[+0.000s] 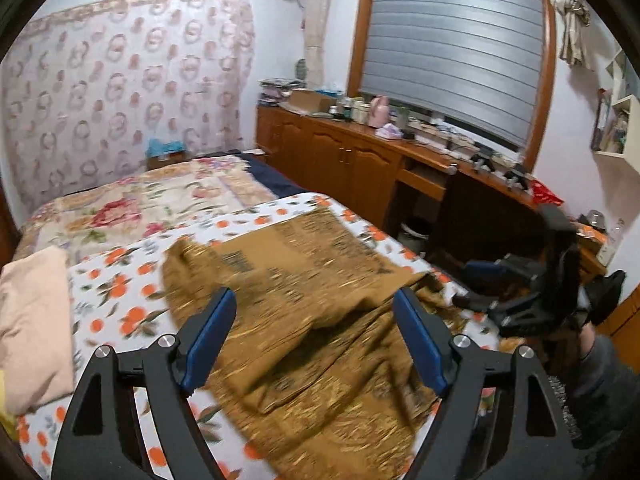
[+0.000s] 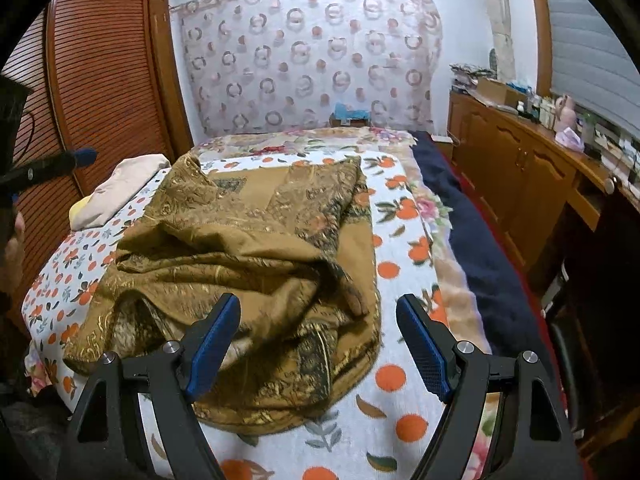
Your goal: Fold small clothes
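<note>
Bedroom, bed as work surface: an orange-print sheet (image 2: 400, 240) is spread over a floral quilt (image 1: 132, 200), with a patterned wall hanging (image 2: 304, 52) at the head and wooden cabinets (image 1: 340, 156) along the window side. Item one, the task's thing: a mustard-brown patterned cloth (image 2: 248, 256), lying on the sheet's middle, half laid flat toward the far end and bunched into loose ridges toward me. Item two: a folded pale-pink garment (image 1: 32, 320), set aside at the sheet's edge, apart from the cloth. Item three: my left gripper (image 1: 314, 336), fingers spread wide, nothing between them, poised above the cloth's near rumpled part. Item four: my right gripper (image 2: 318, 344), likewise spread and empty, above the cloth's near right corner. Step in hand, as I judge it: taking hold for a fold. To do it well I would lower each claw onto a single near edge layer, not a whole ridge, pinch at matching points either side, draw the slack taut, then carry the edge over evenly. Blur in the left view leaves the layers there unclear.
</note>
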`<state>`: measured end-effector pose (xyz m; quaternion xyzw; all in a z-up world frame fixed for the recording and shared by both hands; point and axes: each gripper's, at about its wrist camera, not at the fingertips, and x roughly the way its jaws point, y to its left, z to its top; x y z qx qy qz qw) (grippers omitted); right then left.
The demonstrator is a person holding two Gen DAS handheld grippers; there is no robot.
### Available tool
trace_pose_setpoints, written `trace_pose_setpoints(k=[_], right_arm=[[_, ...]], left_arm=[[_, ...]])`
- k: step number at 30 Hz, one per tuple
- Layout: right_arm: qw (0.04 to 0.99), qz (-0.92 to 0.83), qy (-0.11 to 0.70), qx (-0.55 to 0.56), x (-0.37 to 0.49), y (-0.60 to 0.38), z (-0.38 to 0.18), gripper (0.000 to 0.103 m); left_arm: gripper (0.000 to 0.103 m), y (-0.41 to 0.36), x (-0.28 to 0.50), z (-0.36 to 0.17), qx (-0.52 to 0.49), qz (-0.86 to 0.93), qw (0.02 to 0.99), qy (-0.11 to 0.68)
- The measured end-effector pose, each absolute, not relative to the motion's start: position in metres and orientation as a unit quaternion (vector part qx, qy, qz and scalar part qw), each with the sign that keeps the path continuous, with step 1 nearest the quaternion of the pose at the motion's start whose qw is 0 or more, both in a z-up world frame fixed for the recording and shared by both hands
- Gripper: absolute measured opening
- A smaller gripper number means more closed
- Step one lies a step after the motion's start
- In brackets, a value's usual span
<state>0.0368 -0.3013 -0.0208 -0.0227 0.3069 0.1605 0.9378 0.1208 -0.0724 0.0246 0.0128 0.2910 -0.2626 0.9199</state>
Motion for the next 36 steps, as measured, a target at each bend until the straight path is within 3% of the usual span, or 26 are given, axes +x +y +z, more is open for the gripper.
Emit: trace_pose_setpoints(k=[24, 36], right_arm=[[0.902, 0.283, 0.299, -0.131, 0.089, -0.171, -0.008, 0.082], [0.845, 0.361, 0.361, -0.163, 0.131, -0.098, -0.041, 0.082]], left_arm=[[0.081, 0.022, 0.105, -0.012, -0.029, -0.15, 0.942, 0.297], [0.081, 0.041, 0.101, -0.019, -0.041, -0.136, 0.943, 0.301]])
